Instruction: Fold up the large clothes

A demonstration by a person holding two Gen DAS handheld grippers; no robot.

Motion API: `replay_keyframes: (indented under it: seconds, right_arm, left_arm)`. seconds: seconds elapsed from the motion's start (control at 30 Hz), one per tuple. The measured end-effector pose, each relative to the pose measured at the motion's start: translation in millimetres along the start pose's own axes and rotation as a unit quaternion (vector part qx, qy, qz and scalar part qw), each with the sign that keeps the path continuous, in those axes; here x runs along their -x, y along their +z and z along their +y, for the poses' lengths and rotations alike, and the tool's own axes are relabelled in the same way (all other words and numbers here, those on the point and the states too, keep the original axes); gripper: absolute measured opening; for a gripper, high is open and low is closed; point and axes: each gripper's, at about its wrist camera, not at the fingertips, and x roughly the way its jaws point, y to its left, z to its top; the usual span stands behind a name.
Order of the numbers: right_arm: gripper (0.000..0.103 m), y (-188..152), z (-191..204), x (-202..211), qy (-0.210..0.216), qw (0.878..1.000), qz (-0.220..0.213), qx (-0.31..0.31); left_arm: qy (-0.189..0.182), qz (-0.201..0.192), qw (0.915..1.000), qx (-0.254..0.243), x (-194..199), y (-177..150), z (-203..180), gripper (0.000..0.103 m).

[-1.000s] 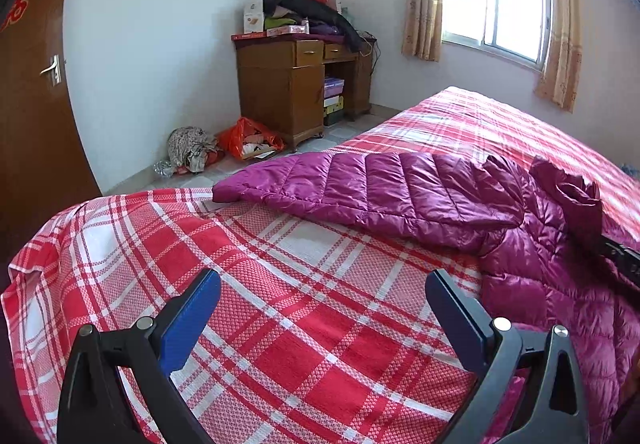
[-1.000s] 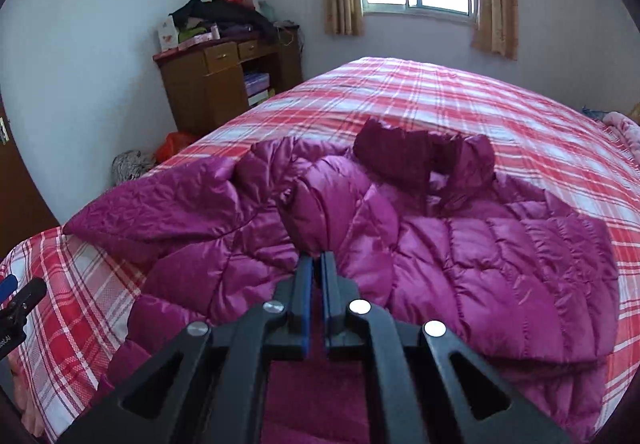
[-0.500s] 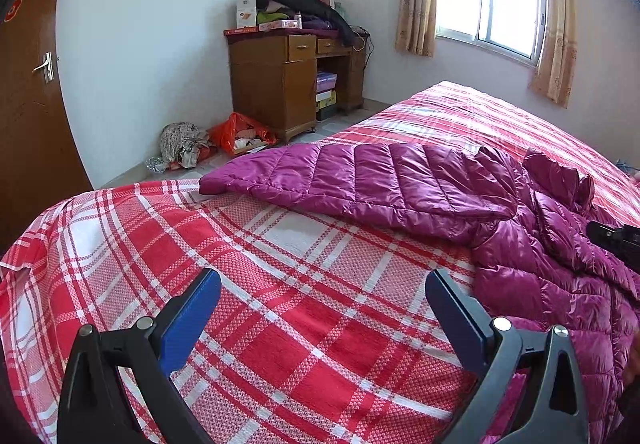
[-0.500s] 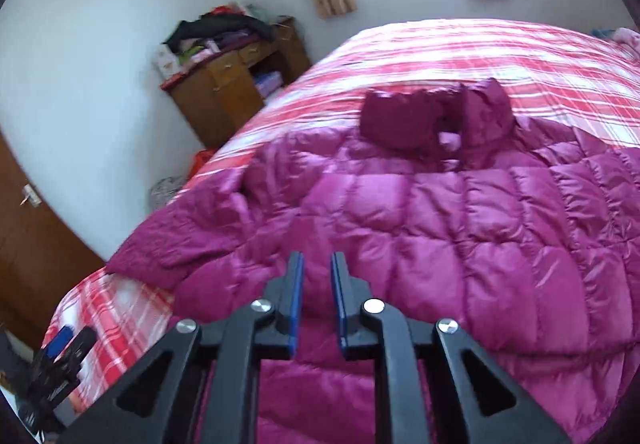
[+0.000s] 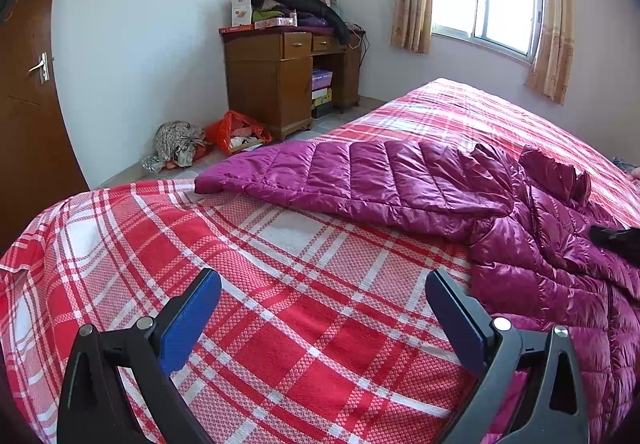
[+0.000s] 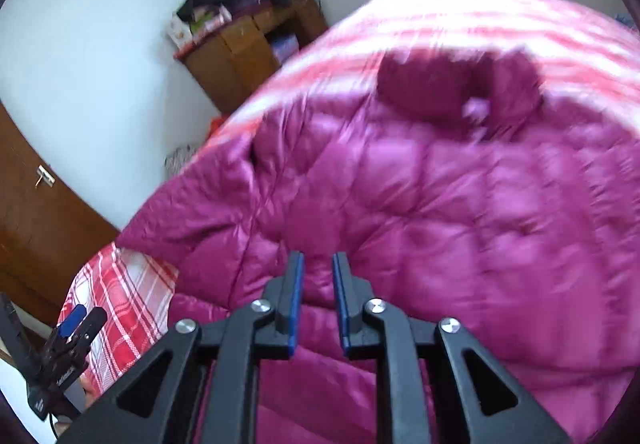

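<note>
A magenta quilted puffer jacket lies on the bed, one sleeve stretched left toward the bed's edge. In the right wrist view the jacket fills the frame, blurred, with its collar at the far end. My right gripper hovers over the jacket's near part with its jaws a narrow gap apart and nothing pinched between them. My left gripper stands wide open above the plaid sheet, left of the jacket and clear of it.
The bed has a red and white plaid sheet. A wooden desk piled with clothes stands by the wall, with bags on the floor beside it. A brown door is at the left.
My right gripper let go of a raised fold of the jacket, which now lies flatter. Its jaws parted slightly, and it lifted and rolled. The left gripper stayed put.
</note>
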Motion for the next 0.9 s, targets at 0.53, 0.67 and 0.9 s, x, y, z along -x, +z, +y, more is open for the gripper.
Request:
replay_keyframes:
  seconds: [0.53,0.67,0.9]
  right_arm:
    - [0.039,-25.1,-157.9,42.6,-0.196,0.977,-0.011,-0.080]
    - [0.074,-32.0,-136.0,46.3,-0.221,0.974,-0.047,-0.029]
    - [0.086,-34.4,-129.0,44.7,-0.212,0.976,-0.056,-0.013]
  left_arm:
    - [-0.009,0.015,0.9998,-0.011,8.6,20.1,-36.8,0.102]
    - [0.018,0.004,0.9983,0.055,5.6,45.0,2.6,0.102]
    - [0.062,0.022,0.9720,0.225,-45.7,96.3,94.1,0.102]
